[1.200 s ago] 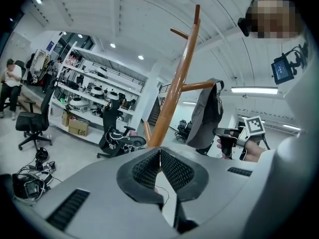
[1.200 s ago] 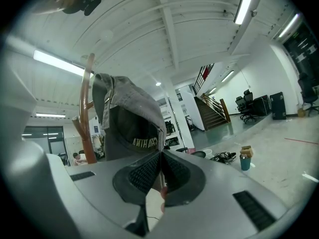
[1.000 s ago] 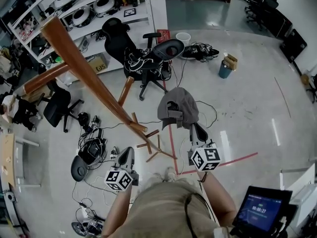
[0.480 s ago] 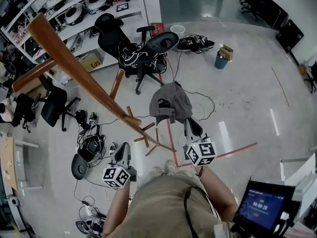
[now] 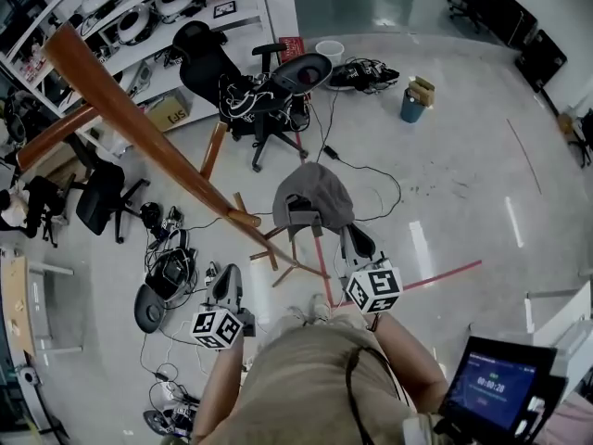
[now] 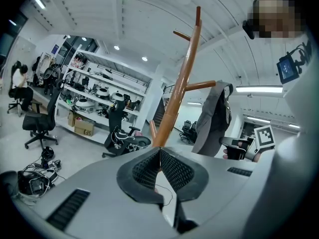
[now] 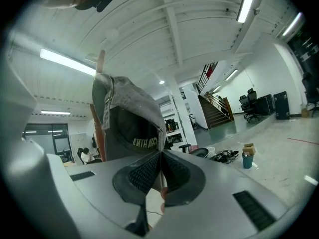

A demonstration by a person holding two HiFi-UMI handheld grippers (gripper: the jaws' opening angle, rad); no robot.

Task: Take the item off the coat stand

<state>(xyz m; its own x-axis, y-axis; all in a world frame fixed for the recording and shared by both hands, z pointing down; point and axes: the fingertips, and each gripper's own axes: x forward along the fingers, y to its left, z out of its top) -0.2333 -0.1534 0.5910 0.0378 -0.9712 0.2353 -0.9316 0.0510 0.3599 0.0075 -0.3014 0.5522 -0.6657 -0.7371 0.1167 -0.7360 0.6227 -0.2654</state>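
Observation:
The wooden coat stand (image 5: 139, 119) slants across the left of the head view, and its pole (image 6: 174, 98) rises ahead in the left gripper view. A grey cap (image 5: 313, 193) hangs to the right of the pole, with my right gripper (image 5: 345, 232) shut on its lower edge. In the right gripper view the cap (image 7: 129, 123) fills the space just above the closed jaws. In the left gripper view the cap (image 6: 214, 118) hangs by the end of a side peg (image 6: 199, 86); I cannot tell whether they touch. My left gripper (image 5: 225, 276) is shut and empty, near the stand's base.
Black office chairs (image 5: 269, 91) and tangled cables (image 5: 171, 276) lie around the stand's base. White shelves (image 5: 139, 17) line the back left. A blue bin (image 5: 412, 105) stands at the back right, red tape lines (image 5: 435, 274) cross the floor, and a tablet (image 5: 496, 383) sits at lower right.
The right gripper and the cap have drifted a little left and down in the head view, and the whole view has shifted with them. The left gripper has stayed put.

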